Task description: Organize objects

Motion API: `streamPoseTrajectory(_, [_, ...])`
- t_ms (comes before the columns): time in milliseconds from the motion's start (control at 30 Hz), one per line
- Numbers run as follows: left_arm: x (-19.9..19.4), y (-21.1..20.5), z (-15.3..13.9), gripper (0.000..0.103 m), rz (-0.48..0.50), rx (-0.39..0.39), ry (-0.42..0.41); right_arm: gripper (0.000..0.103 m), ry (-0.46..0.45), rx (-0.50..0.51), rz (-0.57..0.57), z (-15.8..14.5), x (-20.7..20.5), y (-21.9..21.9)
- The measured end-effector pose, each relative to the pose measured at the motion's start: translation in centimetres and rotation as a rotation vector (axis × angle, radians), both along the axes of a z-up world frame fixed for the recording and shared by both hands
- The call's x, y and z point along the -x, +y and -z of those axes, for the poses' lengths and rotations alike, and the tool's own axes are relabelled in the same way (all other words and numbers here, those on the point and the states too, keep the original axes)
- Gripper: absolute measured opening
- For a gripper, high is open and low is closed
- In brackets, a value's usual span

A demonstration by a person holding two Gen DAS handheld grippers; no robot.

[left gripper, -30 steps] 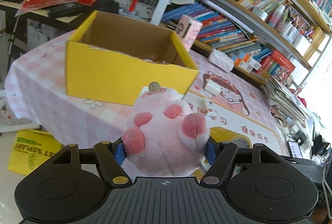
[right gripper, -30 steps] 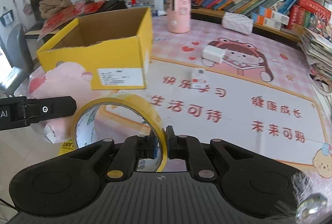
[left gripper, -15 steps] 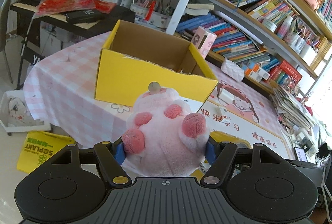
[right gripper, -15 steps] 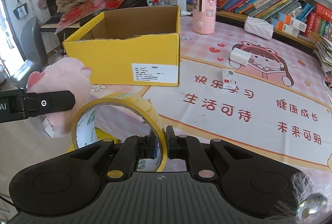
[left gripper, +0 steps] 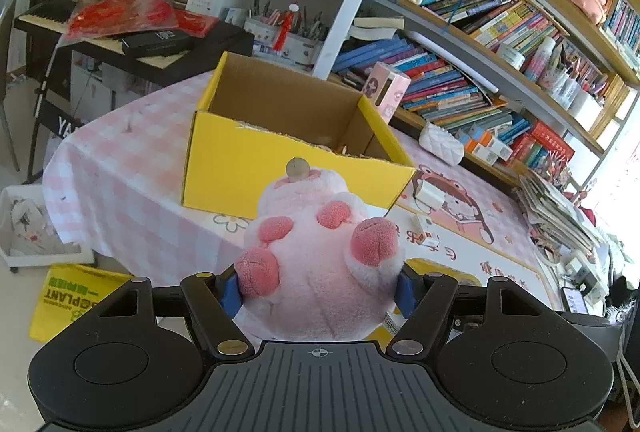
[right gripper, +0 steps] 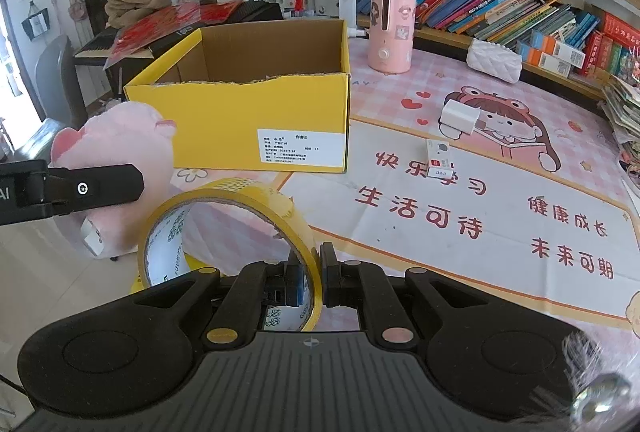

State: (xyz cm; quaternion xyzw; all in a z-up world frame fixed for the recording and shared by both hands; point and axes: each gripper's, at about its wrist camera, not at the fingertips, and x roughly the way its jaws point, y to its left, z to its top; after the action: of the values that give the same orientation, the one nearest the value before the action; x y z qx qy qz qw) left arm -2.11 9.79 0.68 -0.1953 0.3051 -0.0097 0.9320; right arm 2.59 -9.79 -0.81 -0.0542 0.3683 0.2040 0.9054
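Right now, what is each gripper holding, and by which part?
Left gripper: pink plush, squeezed across its rear, feet up. Right gripper: tape roll, pinched through its band.

A lived-in home study or child's room: behind the table (right gripper: 500, 232) with its pink checked cloth and cartoon learning mat run crowded bookshelves (left gripper: 460, 80) (books stacked flat and leaning), and left of the table stands a keyboard piano (left gripper: 52, 12) under clutter

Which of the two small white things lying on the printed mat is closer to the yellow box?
The white charger plug, lying on the cartoon girl print, sits closer to the yellow cardboard box. The small white carton with the red label lies further out, by the red lettering.
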Motion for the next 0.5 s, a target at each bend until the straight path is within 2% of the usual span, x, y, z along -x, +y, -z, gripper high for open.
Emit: streamPoseTrajectory(500, [-1.9,0.9,-1.7,0.07,-0.025,-0.042,-0.055,0.008,-0.024,-0.035,0.003,-2.2,-2.6,1.3])
